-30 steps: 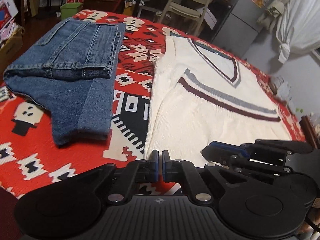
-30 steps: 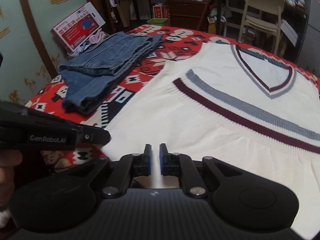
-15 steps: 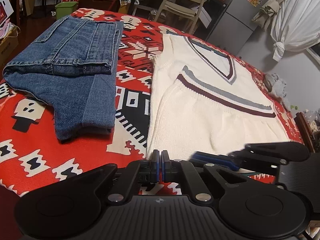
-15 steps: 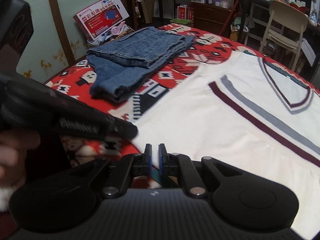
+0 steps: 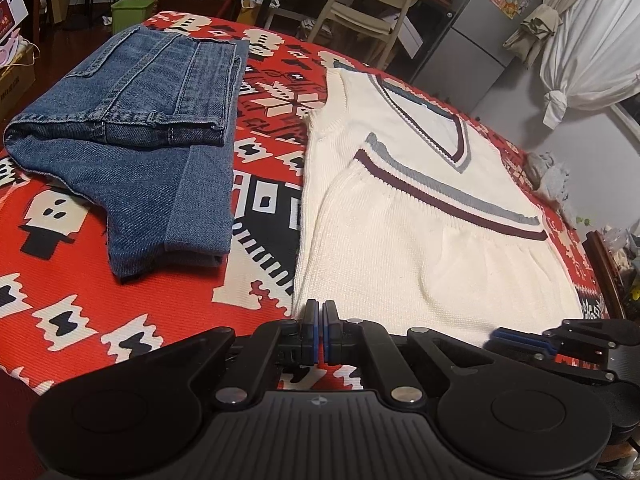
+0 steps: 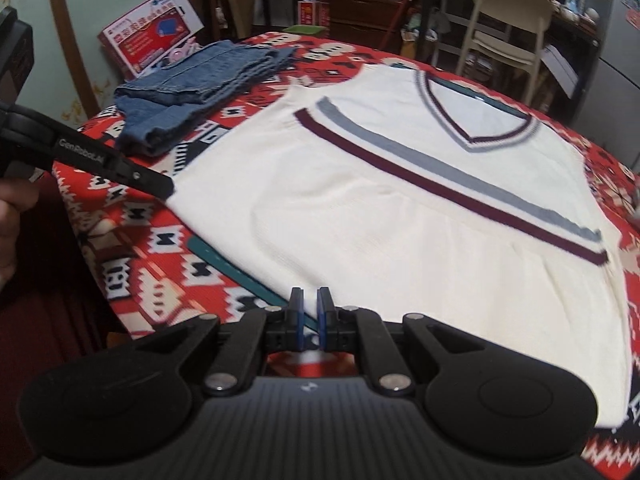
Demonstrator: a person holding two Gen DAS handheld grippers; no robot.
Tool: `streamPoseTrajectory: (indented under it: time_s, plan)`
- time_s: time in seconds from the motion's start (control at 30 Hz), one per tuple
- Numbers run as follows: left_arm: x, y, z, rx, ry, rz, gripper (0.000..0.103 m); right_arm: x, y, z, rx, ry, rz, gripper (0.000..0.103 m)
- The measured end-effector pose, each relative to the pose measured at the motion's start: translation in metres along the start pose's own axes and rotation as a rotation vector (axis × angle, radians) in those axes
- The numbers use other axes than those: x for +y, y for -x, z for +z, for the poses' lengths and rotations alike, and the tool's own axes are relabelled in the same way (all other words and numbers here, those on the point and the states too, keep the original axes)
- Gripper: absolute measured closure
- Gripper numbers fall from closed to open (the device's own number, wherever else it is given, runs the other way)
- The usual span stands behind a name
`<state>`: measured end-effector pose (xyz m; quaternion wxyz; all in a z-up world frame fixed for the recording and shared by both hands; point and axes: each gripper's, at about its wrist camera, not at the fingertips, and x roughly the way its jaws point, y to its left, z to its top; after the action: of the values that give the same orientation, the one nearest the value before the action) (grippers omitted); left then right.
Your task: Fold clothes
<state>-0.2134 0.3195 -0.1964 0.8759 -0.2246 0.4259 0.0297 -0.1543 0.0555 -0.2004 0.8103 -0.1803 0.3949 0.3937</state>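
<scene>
The left gripper [image 5: 321, 312] is closed on nothing at the near edge of the white vest [image 5: 420, 216]; the right gripper [image 6: 310, 300] is likewise closed empty. Folded jeans [image 5: 132, 136] lie beside the vest on the red cloth [image 5: 60, 300].

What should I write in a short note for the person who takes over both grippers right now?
Left gripper: shut, empty, at the near left hem corner of the cream V-neck sweater vest.
Right gripper: nearly shut, empty, at the vest's near hem.
Done: the jeans lie folded on the patterned red cloth, left of the vest.
Left: the vest lies flat, front up, not yet folded.
</scene>
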Motion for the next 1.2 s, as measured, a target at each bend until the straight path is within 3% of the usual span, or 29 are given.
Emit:
streamPoseTrajectory:
  time_s: [0.17,0.37,0.63,0.9,1.2]
  plan:
    - [0.006,0.003,0.0,-0.011,0.033,-0.037,0.099,0.011,0.0,0.015,-0.032,-0.009,0.05,0.096]
    - [0.008,0.011,-0.002,-0.039,0.042,-0.13,0.099,0.06,-0.023,0.045,-0.065,0.11,0.125,0.096]
    - [-0.004,-0.005,-0.002,0.033,-0.024,-0.093,0.099,0.088,-0.053,0.05,-0.057,0.182,0.119,0.098]
    - [-0.005,-0.006,-0.003,0.035,-0.038,-0.09,0.099,0.062,-0.034,0.034,-0.052,0.171,0.078,0.098]
    - [-0.007,-0.006,-0.003,0.036,-0.05,-0.082,0.099,0.011,-0.01,0.008,-0.024,0.063,-0.016,0.098]
